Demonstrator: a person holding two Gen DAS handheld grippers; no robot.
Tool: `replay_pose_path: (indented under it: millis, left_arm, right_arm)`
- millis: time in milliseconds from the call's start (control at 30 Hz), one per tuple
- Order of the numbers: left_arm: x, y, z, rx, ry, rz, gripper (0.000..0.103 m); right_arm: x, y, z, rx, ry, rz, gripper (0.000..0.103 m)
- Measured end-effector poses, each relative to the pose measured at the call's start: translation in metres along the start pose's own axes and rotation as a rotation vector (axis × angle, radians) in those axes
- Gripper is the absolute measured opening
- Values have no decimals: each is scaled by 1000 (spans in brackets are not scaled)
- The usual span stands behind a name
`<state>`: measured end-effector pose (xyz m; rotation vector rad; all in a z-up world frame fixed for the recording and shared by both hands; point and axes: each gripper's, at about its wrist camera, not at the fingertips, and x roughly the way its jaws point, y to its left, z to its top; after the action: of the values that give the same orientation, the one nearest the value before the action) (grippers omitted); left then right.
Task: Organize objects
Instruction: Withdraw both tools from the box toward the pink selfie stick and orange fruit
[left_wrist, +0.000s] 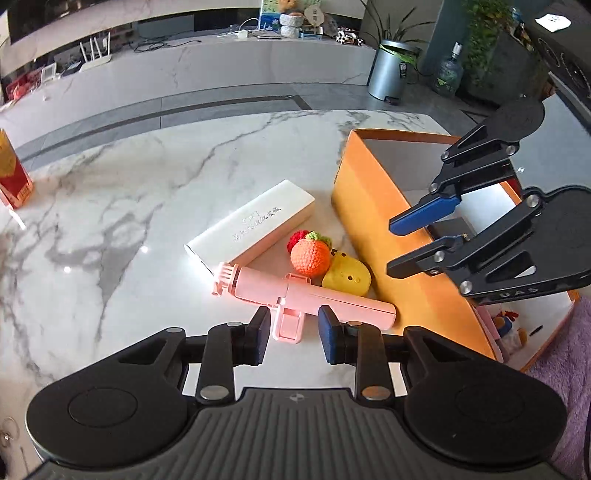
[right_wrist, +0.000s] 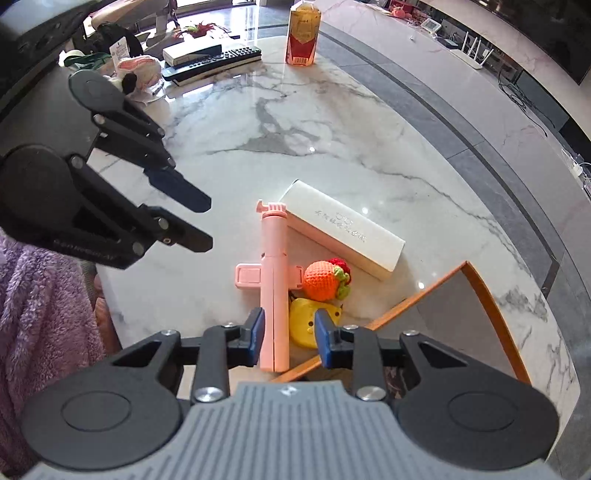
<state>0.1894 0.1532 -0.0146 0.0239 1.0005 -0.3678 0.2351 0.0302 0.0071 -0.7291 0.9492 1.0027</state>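
I see the pink selfie stick (right_wrist: 274, 291) lying on the bench (right_wrist: 332, 147) at lower centre, its long axis running straight up the frame from my right gripper (right_wrist: 289, 339), which is nearer; both the right and the left gripper (left_wrist: 293, 334) are part-open and empty

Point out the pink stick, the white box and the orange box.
pink stick (left_wrist: 332, 299), left wrist view, middle of its barrel.
white box (left_wrist: 255, 225), left wrist view, top face.
orange box (left_wrist: 384, 221), left wrist view, outer side wall.
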Motion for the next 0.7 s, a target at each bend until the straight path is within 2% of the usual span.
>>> replay_pose_path:
  millis: [33,100,233,333,567,700]
  left_arm:
    - [5,4,0,-32,-6,-8,36]
    - [17,10,-1,-120,-19,-13,47]
    - [42,27,-2,-339,-2,-40,49]
    - [54,37,-2,-445,1,-57,50]
    - [76,47,2,-570,47,-69,53]
    - [83,53,2,-623,65,-62,56]
  right_arm:
    - [9,-1,3,0,10,-4,31]
    - [26,-5,9,-9,29,-12,31]
    - [57,-12,16,-73,72,-43,31]
    - [77,-18,17,-110,103,-43,31]
    - [103,-29,20,-127,141,-56,32]
    - [116,-35,20,-115,153,-50,38]
